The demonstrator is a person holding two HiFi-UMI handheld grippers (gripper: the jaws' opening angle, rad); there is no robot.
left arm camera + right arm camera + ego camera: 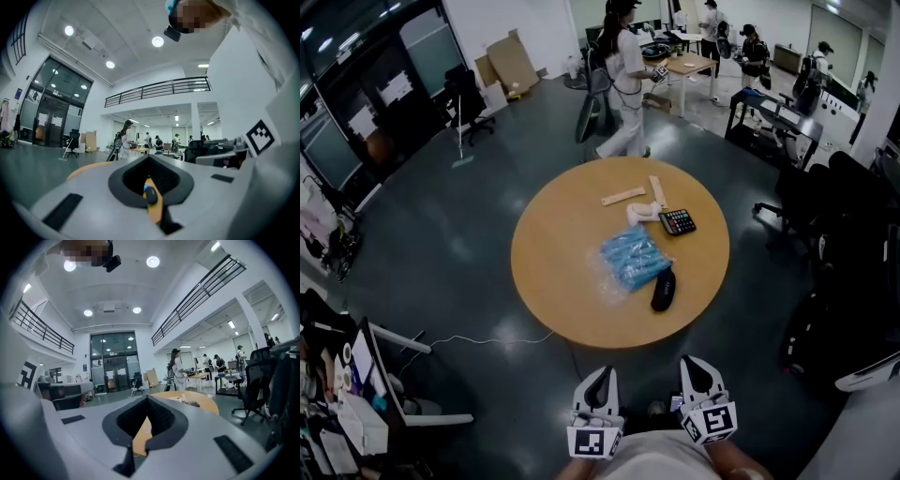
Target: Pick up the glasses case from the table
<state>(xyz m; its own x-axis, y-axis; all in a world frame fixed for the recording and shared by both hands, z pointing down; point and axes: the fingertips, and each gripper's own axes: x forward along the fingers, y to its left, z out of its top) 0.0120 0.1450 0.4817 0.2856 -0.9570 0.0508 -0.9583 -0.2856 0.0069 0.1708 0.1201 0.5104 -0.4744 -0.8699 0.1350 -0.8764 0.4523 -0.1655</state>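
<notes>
The black glasses case lies on the round wooden table, near its front right edge, just beside a crumpled blue plastic bag. Both grippers are held low and close to the person's body, well short of the table. My left gripper is shut and holds nothing; in the left gripper view the case shows as a small dark shape through the gap behind the closed tips. My right gripper is also shut and empty, and past its tips the table shows ahead.
A calculator, a white object and two wooden strips lie on the table's far half. Black office chairs stand to the right, a cluttered desk at lower left. People stand beyond the table. A cable runs over the floor.
</notes>
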